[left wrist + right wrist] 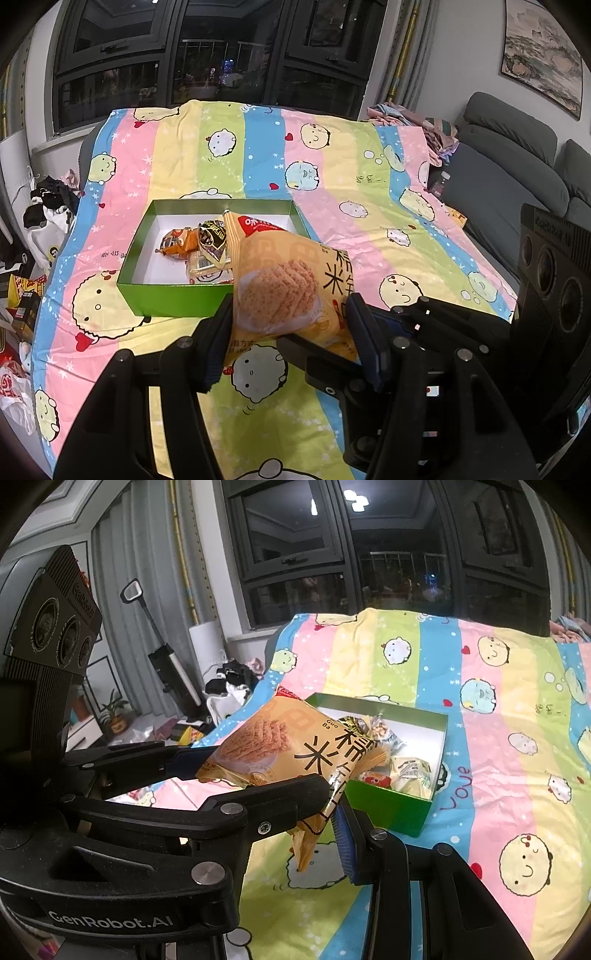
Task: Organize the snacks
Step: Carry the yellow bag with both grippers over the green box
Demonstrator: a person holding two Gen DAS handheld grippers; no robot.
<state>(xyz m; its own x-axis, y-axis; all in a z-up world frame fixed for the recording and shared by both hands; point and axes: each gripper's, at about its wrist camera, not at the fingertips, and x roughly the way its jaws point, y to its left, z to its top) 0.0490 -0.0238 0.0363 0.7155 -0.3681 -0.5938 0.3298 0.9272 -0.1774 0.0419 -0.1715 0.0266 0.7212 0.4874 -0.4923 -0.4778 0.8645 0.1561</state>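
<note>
We hold 1 orange snack bag [291, 280] between both claws, lifted above the bed [332, 177] just in front of the green box [173, 297]. In the left wrist view, the left claw [291, 336] is clamped on the bag's lower edge, a finger [218, 339] pressed on each side, and the bag's far corner reaches over the box's near right rim. In the right wrist view, the right claw [334, 812] is clamped on the bag's [280, 746] lower corner, where the foil crumples between its 2 fingers, 1 of them faced with a blue pad [343, 849]. The left claw [195, 760] enters that view from the left and meets the bag's other end.

The box [388, 808] sits open on the striped cartoon sheet [498, 738], its white inside holding several small wrapped snacks [199, 243] piled toward the right half; the left half of the floor is bare. Seen from the right wrist, the bag tilts, its far end over the box's left wall.

Beyond the bed we see dark windows [221, 55]. A grey sofa [517, 158] stands at the right in the left wrist view, and clothes and bags [40, 221] lie on the floor at the left. A stick vacuum [166, 661] leans by the curtain in the right wrist view.
</note>
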